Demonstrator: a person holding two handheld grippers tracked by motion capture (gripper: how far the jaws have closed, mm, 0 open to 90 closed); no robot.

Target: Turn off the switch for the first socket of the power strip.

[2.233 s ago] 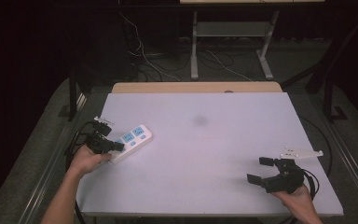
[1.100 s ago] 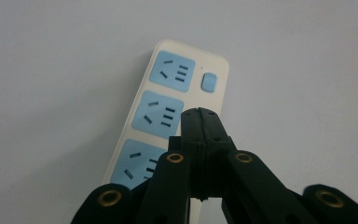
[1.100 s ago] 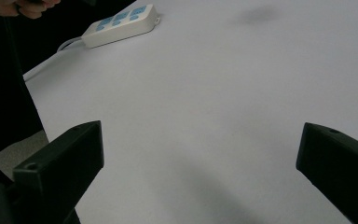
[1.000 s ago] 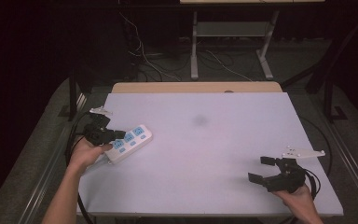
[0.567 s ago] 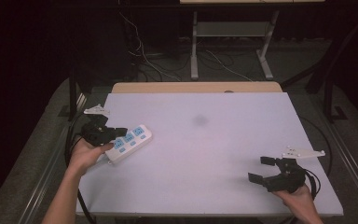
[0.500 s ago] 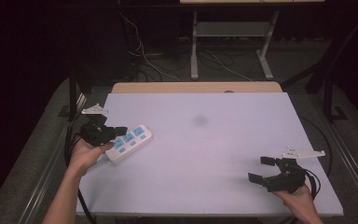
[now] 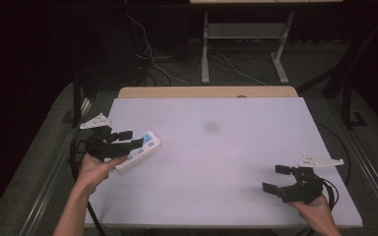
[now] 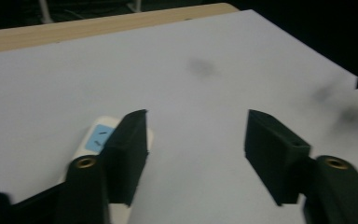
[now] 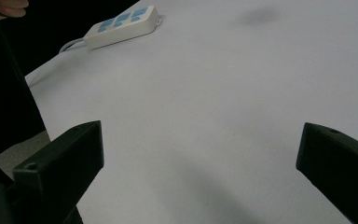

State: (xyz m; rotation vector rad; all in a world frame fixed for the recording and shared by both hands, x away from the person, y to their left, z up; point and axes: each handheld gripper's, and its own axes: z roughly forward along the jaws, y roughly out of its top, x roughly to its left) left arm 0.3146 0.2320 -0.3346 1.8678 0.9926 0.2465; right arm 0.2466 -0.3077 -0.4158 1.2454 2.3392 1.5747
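Observation:
A white power strip with blue sockets lies flat on the white table near its left edge. My left gripper hovers open just over the strip's near end. In the left gripper view the strip shows beneath the left jaw, and the gap of the left gripper holds nothing but bare table. My right gripper rests open near the front right corner, far from the strip. In the right gripper view, the right gripper has wide-spread jaws, with the strip far off and its cable running off the edge.
A dark smudge marks the tabletop's middle. A wooden strip runs along the far edge. Beyond it are another table's metal legs and loose cables on the dark floor.
My left gripper has drawn back slightly to the left and away from me over the strip's end. The strip and the right gripper have stayed put.

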